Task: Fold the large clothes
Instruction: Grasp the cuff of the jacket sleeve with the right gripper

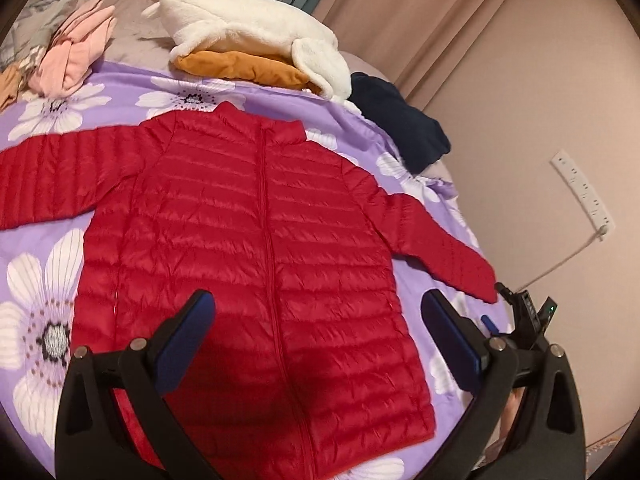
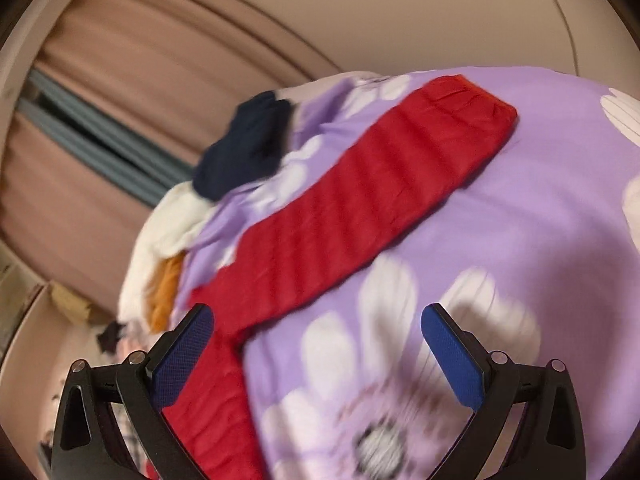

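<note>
A red quilted puffer jacket [image 1: 256, 240] lies flat and zipped on the purple flowered bedspread [image 1: 44, 264], both sleeves spread outward. My left gripper [image 1: 318, 312] hangs open above the jacket's lower front, nothing between its blue pads. In the right wrist view, which is motion-blurred, one red sleeve [image 2: 360, 208] runs diagonally across the bedspread [image 2: 540, 208]. My right gripper [image 2: 318, 328] is open over the sleeve's base beside the jacket body, holding nothing. Part of the right gripper [image 1: 528, 320] also shows at the right edge of the left wrist view, near the sleeve cuff [image 1: 480, 280].
At the bed's far side lie a white fleece garment [image 1: 256, 36] over an orange one [image 1: 240, 66], a navy garment [image 1: 400, 120] and a pink pile [image 1: 76, 52]. A pink wall with a white power strip [image 1: 584, 196] and curtains [image 2: 120, 80] borders the bed.
</note>
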